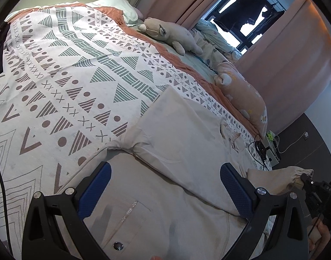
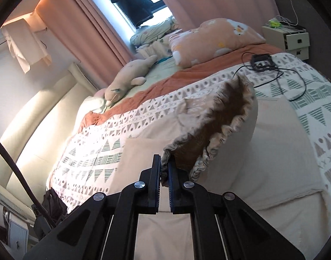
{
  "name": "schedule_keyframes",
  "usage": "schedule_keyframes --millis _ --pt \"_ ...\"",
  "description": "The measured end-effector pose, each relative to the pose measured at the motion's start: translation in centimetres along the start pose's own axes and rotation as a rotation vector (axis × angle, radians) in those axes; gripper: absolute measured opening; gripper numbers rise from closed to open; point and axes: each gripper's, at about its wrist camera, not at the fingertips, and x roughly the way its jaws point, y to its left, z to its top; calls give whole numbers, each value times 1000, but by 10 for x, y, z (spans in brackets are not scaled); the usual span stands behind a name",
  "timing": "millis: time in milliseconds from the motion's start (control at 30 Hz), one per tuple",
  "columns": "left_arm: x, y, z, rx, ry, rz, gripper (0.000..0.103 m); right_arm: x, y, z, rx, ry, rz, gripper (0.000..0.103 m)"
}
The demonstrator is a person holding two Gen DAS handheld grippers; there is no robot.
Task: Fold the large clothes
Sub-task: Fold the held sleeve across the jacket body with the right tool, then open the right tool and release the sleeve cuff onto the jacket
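The right gripper [image 2: 164, 169] pinched the jacket's [image 2: 241, 151] gathered cuff, lifted off the bed [image 2: 96, 151]. The left gripper [image 1: 165, 186] hovered spread above the jacket body. Folding seemed barely begun; most lay unfolded ahead.

No text can be read with certainty. At the right edge of the left wrist view, a black device [image 1: 326, 191] bears pale letters, perhaps "DA".
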Motion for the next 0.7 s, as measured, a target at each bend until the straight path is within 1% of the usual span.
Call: schedule_keyframes --millis 100,233,300,333,400,433,467,533,567,633,700 --pt "-4 3 2 -12 -17 5 103 33 7 -6 49 34 36 3" --pt "-6 4 3 -12 -24 3 103 72 -2 -11 170 85 159 5" --pt "-6 4 4 -11 -24 2 103 98 -1 -15 190 144 182 7" --pt "-6 4 5 -9 -25 2 103 112 -1 -19 195 183 175 11" --pt "-6 5 5 -17 -27 0 103 133 -2 -24 195 222 144 42" --pt "-7 5 4 -27 -33 -5 103 140 -2 -26 188 233 140 83" --pt "-7 5 3 -35 -37 -9 103 146 -4 -28 185 243 139 99" --pt "-6 3 2 -29 -32 -11 103 157 -5 -30 193 243 127 99" --pt "-4 1 2 -19 -26 -11 103 161 -11 -31 202 252 116 99" --pt "-2 -3 1 -2 -14 -10 103 162 -16 -34 219 270 93 99" --pt "-2 -5 0 7 -11 -12 103 156 -22 -36 232 264 78 99"
